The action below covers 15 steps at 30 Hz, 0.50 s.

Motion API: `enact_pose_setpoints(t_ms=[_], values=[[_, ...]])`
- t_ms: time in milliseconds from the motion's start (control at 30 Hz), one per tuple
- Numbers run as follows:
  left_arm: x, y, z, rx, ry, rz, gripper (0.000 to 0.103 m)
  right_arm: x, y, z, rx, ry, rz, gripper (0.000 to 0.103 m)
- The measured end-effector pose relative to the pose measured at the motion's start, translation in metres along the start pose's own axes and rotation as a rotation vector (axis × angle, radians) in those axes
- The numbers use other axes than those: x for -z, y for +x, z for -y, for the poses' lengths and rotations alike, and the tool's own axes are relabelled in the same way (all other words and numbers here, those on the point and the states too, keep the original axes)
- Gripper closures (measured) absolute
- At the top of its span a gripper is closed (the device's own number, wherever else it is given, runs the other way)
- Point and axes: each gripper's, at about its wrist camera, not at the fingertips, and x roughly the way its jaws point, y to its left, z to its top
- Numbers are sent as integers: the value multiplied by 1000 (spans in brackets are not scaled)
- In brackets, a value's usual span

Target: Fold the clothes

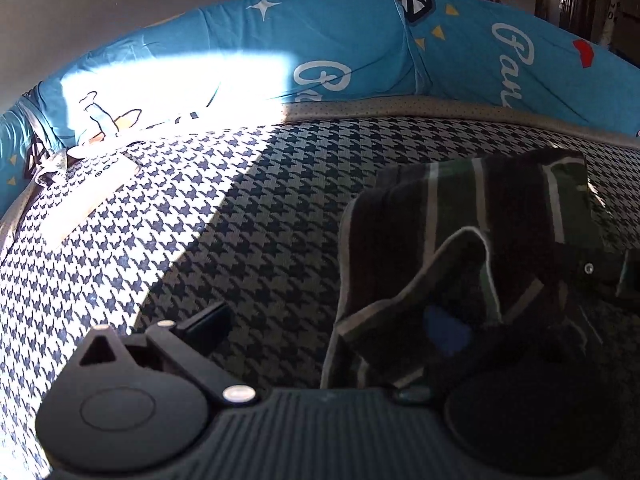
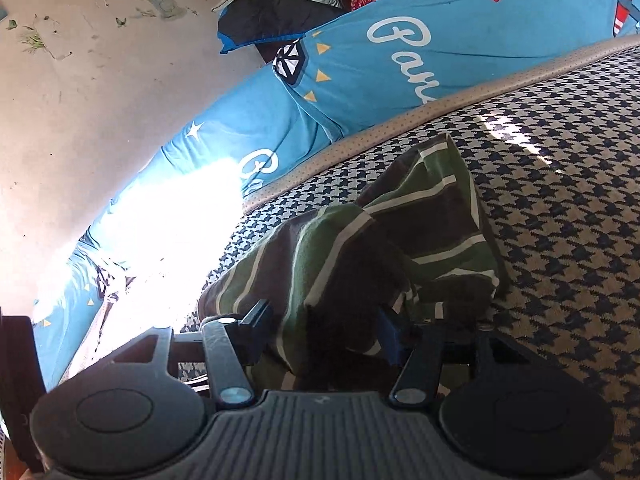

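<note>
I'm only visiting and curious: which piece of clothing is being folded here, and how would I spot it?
Find the big surface covered in black-and-white houndstooth fabric, edged at the back by a bright blue cushion with white lettering. On the houndstooth lies one small bunched-up garment. It is the only striped thing: broad dark brown and green bands split by thin pale lines.

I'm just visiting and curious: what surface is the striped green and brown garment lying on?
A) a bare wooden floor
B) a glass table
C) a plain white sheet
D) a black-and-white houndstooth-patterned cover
D: in both wrist views the striped garment rests on the houndstooth cover, with a blue printed cushion along its far edge.
</note>
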Motion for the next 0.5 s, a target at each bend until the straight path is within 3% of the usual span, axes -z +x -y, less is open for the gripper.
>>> enact_pose_setpoints(t_ms=[33, 100, 133, 333, 500], values=[[-2, -4, -3, -5, -12, 18, 0, 1, 3, -1, 2, -4, 0, 53], [-5, -12, -11, -8, -43, 53, 0, 2, 7, -4, 7, -26, 1, 85], [-8, -16, -15, -11, -58, 73, 0, 2, 8, -6, 9, -39, 3, 90], [-17, -41, -34, -16, -124, 191, 0, 8, -3, -26, -82, -177, 23, 95], [-19, -49, -37, -7, -110, 239, 0, 40, -13, -64, -209, -446, -39, 95]])
